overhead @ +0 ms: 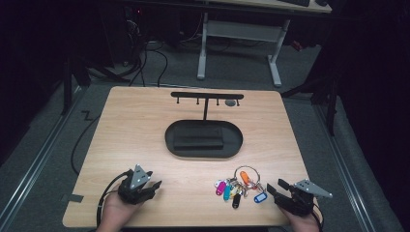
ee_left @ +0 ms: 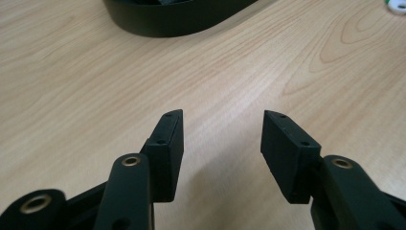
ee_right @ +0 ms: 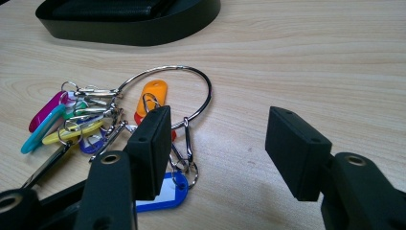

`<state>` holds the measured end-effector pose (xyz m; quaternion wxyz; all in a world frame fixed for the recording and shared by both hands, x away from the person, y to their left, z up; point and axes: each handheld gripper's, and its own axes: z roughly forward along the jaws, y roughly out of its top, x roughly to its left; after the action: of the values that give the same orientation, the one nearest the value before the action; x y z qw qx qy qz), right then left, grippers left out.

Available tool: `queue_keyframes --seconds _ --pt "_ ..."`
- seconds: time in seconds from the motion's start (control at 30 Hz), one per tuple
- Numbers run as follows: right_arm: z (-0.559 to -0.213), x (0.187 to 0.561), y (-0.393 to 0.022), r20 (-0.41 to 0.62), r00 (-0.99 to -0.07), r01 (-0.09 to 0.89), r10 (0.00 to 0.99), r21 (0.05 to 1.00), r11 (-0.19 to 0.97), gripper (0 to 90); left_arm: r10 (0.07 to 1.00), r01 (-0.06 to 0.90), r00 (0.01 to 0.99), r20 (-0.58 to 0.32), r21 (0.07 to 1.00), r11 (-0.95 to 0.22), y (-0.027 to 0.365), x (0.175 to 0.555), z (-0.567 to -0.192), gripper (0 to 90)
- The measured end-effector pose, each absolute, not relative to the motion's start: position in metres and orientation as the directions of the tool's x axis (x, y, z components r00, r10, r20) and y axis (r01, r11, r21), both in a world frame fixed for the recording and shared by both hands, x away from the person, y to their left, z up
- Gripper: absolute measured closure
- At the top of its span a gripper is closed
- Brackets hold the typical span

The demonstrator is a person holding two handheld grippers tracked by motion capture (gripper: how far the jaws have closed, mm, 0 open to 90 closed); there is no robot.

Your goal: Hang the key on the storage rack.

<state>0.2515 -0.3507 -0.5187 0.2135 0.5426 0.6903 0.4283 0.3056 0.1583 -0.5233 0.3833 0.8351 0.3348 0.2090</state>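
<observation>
A bunch of keys with coloured tags [overhead: 239,186] on a large metal ring [ee_right: 191,84] lies on the wooden table near its front right. My right gripper [overhead: 275,188] rests just right of it, open, nothing between its jaws; its own view shows the tags [ee_right: 57,122] beside its left fingertip [ee_right: 153,143]. My left gripper [overhead: 152,186] sits at the front left, open and empty, its fingertips [ee_left: 167,143] over bare wood. A black oval tray [overhead: 181,145] with a T-shaped hook rack [overhead: 207,95] stands mid-table.
A dark flat block [overhead: 198,137] lies inside the tray. A small grey object [overhead: 230,102] hangs at the rack's right end. Cables trail from both grippers over the front edge. A white desk frame [overhead: 241,34] stands on the floor beyond the table.
</observation>
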Motion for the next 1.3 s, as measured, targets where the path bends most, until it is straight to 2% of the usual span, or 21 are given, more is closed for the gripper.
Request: queue_keyframes --seconds 0.1,0.37,0.6,0.63,0.67,0.7,0.73,0.97,1.13,1.23,1.3 --pt "-0.519 0.252 -0.351 0.171 -0.323 0.567 0.931 0.822 0.046 42.9 0.724 0.391 0.684 0.092 0.791 -0.471 0.165 0.300 -0.517 49.1" --pt "-0.521 0.254 -0.347 0.174 -0.323 0.585 0.930 0.809 0.052 43.8 0.719 0.423 0.695 0.011 0.802 -0.422 0.165 0.302 -0.523 48.5" --pt "-0.511 0.261 -0.329 0.097 -0.339 0.629 0.936 0.763 0.149 44.9 0.668 0.371 0.742 0.061 0.793 -0.484 0.155 0.298 -0.524 47.5" --pt "-0.508 0.264 -0.325 0.072 -0.344 0.638 0.936 0.750 0.177 44.9 0.660 0.362 0.748 0.066 0.793 -0.489 0.154 0.297 -0.524 47.5" --pt "-0.504 0.269 -0.315 -0.018 -0.365 0.644 0.931 0.717 0.266 44.8 0.656 0.352 0.752 0.074 0.795 -0.494 0.153 0.298 -0.523 47.5" --pt "-0.504 0.269 -0.315 -0.018 -0.365 0.644 0.931 0.717 0.266 44.8 0.656 0.352 0.752 0.074 0.795 -0.494 0.153 0.298 -0.523 47.5" --pt "-0.497 0.275 -0.307 -0.070 -0.381 0.658 0.922 0.680 0.324 44.6 0.652 0.354 0.755 0.067 0.795 -0.492 0.154 0.298 -0.522 47.6" --pt "-0.480 0.296 -0.296 -0.044 -0.392 0.747 0.919 0.568 0.346 45.8 0.633 0.338 0.772 0.059 0.805 -0.488 0.159 0.299 -0.520 47.6" --pt "-0.478 0.316 -0.285 -0.052 -0.406 0.819 0.912 0.423 0.388 48.9 0.627 0.330 0.777 0.062 0.808 -0.489 0.160 0.298 -0.519 47.5" --pt "-0.477 0.325 -0.283 -0.042 -0.406 0.835 0.913 0.389 0.390 49.8 0.622 0.327 0.780 0.069 0.803 -0.499 0.159 0.298 -0.519 47.6" --pt "-0.476 0.338 -0.282 -0.018 -0.389 0.869 0.921 0.325 0.374 52.3 0.617 0.322 0.783 0.076 0.799 -0.507 0.156 0.297 -0.520 47.6"
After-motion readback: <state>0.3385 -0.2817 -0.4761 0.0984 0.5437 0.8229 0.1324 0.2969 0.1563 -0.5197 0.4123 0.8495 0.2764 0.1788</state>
